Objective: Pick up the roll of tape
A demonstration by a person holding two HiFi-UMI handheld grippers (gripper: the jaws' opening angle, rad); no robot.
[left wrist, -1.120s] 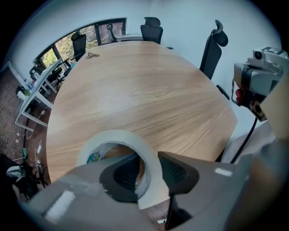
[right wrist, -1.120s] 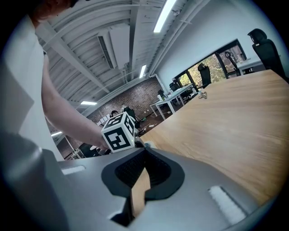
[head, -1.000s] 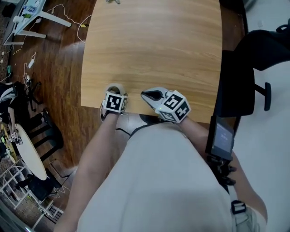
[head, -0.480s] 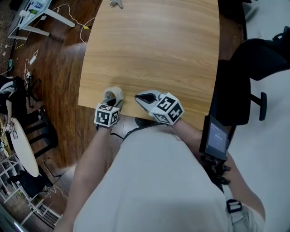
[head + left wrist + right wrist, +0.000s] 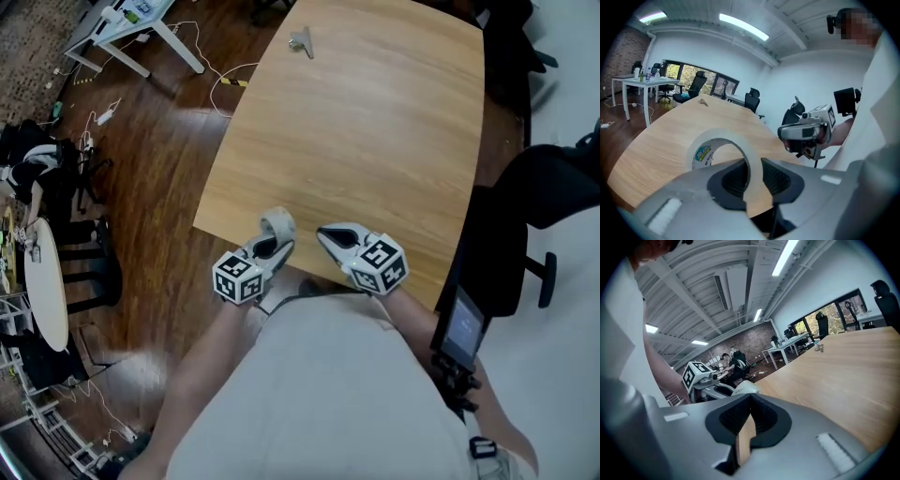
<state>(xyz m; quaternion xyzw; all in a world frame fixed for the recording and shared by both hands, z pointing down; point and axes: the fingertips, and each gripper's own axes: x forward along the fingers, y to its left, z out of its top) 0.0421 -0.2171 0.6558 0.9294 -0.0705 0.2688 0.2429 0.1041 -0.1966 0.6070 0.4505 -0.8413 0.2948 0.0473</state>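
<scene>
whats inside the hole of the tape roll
One pad of the left gripper sits inside the roll of tape, clamping its wall. A printed label and the table show through; the jaw covers the hole's lower part.

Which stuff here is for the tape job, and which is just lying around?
For the job:
- roll of tape, pinched in the left tool
- wooden table

Just lying about:
- small metal thing at the table's far end
- black chair
- round white table
- right tool, shut, empty
</scene>
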